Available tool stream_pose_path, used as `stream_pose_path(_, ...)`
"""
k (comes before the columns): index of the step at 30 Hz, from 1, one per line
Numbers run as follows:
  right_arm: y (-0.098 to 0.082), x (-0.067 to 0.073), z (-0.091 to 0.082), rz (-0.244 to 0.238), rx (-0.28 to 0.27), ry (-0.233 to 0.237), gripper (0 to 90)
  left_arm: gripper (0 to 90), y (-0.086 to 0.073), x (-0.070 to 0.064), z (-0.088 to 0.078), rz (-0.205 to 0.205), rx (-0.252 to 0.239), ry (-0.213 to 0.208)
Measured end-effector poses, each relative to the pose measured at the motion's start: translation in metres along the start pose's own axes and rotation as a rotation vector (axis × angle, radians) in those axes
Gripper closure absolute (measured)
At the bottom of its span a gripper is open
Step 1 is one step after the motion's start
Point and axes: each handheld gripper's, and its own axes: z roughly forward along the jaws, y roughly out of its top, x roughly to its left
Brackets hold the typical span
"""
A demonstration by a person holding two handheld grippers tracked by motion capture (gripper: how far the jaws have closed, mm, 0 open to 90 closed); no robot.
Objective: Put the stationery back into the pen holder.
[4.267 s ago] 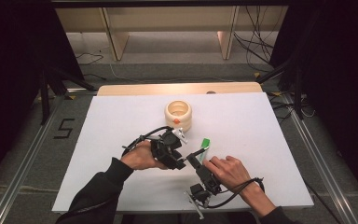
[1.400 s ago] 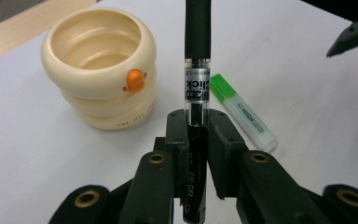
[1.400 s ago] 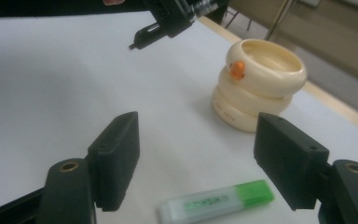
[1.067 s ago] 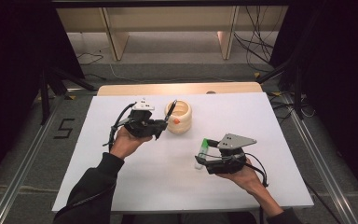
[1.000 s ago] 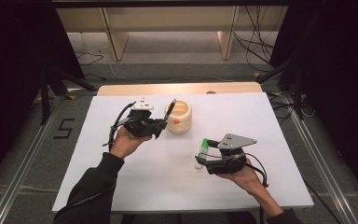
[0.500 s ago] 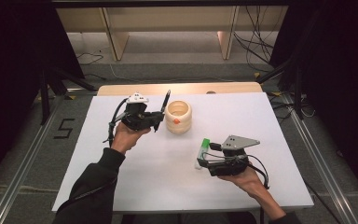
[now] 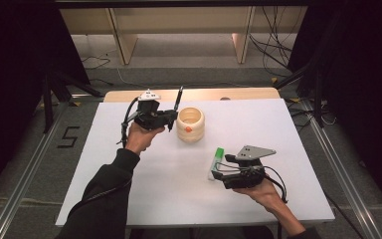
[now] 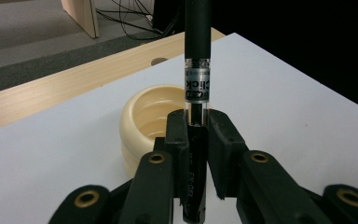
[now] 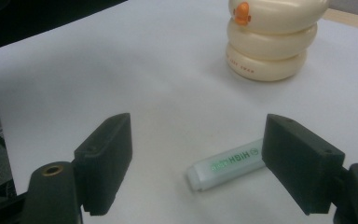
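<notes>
The left tongs (image 8: 196, 140) clamp a black pen with a clear band (image 8: 196, 56), upright just beside the cream ribbed holder (image 8: 142, 116). The right tongs (image 9: 200, 161), which have just been opening, stand wide apart over the white table (image 9: 98, 60), a white-and-green highlighter (image 9: 226, 163) lying loose between them.

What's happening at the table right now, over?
Left gripper clamps black pen upright beside cream holder. Right gripper open over highlighter lying on table. Nothing blocking.

Pen (image 8: 197, 42): black barrel, clear section with black-and-white label. Holder (image 7: 190, 125): cream, ringed, orange beak-like spot on its side. Highlighter (image 9: 228, 163): white body with green lettering, green cap (image 7: 219, 153). Worktop (image 7: 288, 134): white sheet, pale wood strip at 12 o'clock. Fingers (image 9: 105, 161): black.
</notes>
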Motion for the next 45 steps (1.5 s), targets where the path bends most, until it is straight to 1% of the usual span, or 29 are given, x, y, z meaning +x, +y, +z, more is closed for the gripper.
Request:
stream_pose_path(6,-0.001,0.001,0.002,-0.008,0.009,0.004,24.8,78.7,0.006,0.001,0.014,-0.003,-0.009,-0.007)
stream_pose_path(8,-0.001,0.001,0.002,-0.009,0.011,0.004,24.9,78.7,0.008,-0.001,0.02,0.004,-0.01,0.001)
stream_pose_path(13,-0.001,0.001,0.002,-0.01,0.011,0.004,24.9,78.6,0.012,0.0,0.031,-0.023,-0.025,-0.004)
stream_pose_path(20,-0.001,0.001,0.001,-0.012,0.007,0.001,24.8,78.5,0.016,0.002,0.045,-0.033,-0.032,0.009)
stream_pose_path(21,-0.001,0.001,0.001,-0.015,0.007,0.001,24.8,78.5,0.016,0.003,0.046,-0.028,-0.031,0.013)
stream_pose_path(25,-0.001,0.001,0.001,-0.018,0.009,0.003,24.9,78.6,0.017,0.004,0.051,-0.041,-0.036,0.024)
stream_pose_path(29,-0.001,0.001,0.002,-0.016,0.01,0.006,24.9,78.5,0.017,0.006,0.057,-0.054,-0.034,0.02)
stream_pose_path(32,-0.001,0.001,0.002,-0.017,0.013,0.006,24.9,78.5,0.016,0.006,0.061,-0.05,-0.032,0.022)
stream_pose_path(35,-0.001,0.001,0.002,-0.017,0.014,0.007,24.9,78.5,0.015,0.007,0.064,-0.055,-0.027,0.024)
stream_pose_path(38,-0.001,0.001,0.002,-0.023,0.018,0.007,24.9,78.3,0.015,0.009,0.067,-0.057,-0.029,0.016)
stream_pose_path(40,-0.001,0.001,0.002,-0.023,0.019,0.007,24.9,78.3,0.015,0.009,0.07,-0.065,-0.03,0.014)
stream_pose_path(45,-0.001,0.002,0.003,-0.027,0.021,0.013,24.9,78.1,0.012,0.009,0.075,-0.066,-0.02,0.023)
